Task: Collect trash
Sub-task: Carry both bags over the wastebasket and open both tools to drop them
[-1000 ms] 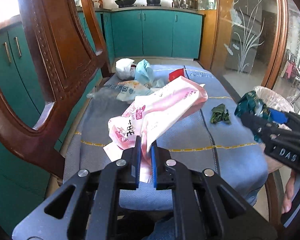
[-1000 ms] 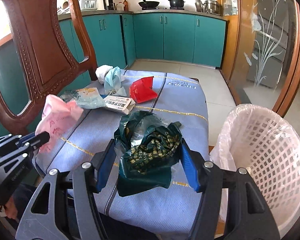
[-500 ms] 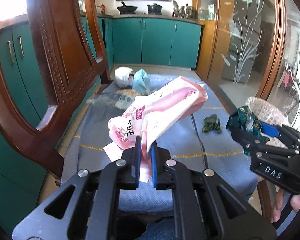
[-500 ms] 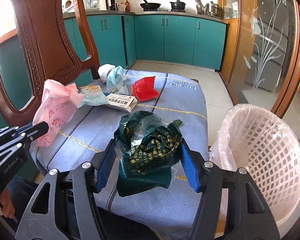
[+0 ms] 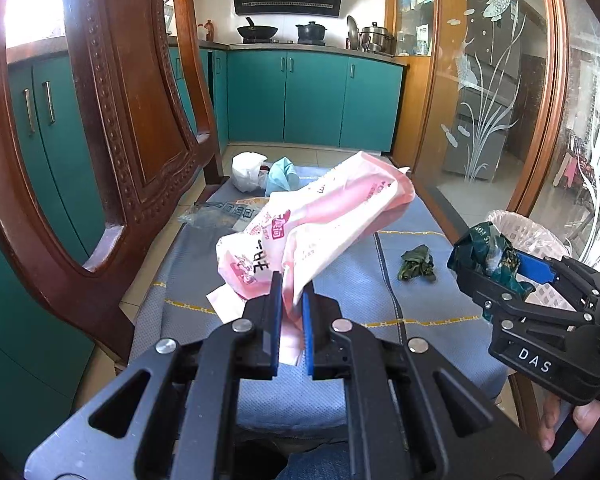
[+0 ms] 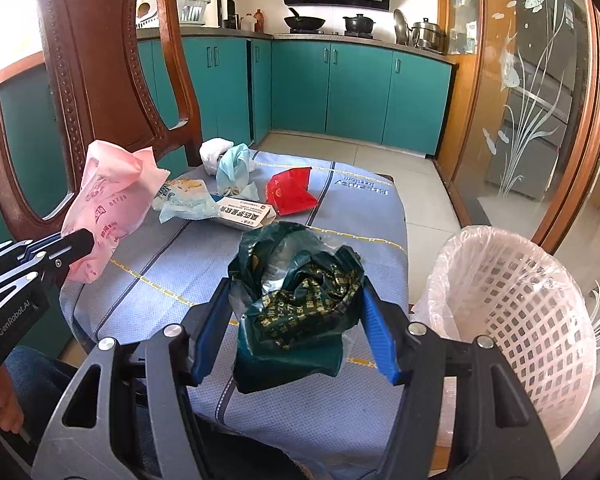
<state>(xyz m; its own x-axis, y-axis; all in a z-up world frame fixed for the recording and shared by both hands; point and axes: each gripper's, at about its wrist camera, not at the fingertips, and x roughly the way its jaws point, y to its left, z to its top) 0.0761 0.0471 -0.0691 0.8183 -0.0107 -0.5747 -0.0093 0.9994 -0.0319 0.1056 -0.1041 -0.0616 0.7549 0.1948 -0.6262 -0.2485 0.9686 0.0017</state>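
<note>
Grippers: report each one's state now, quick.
Left gripper: closed on the crumpled pink plastic bag.
Right gripper: closed on the wadded dark green plastic bag.

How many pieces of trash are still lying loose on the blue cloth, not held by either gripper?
6: white bag and light-blue wad at the far end, clear packet, white box, red wrapper, green scrap. More may hide behind held bags.

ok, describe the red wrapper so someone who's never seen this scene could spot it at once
Start at the blue cloth covering the table in front of the teal kitchen cabinets. On its far half, right of the white printed carton and the pale blue mask, lies the red wrapper. It is the only bright red, creased piece among the pale litter.
</note>
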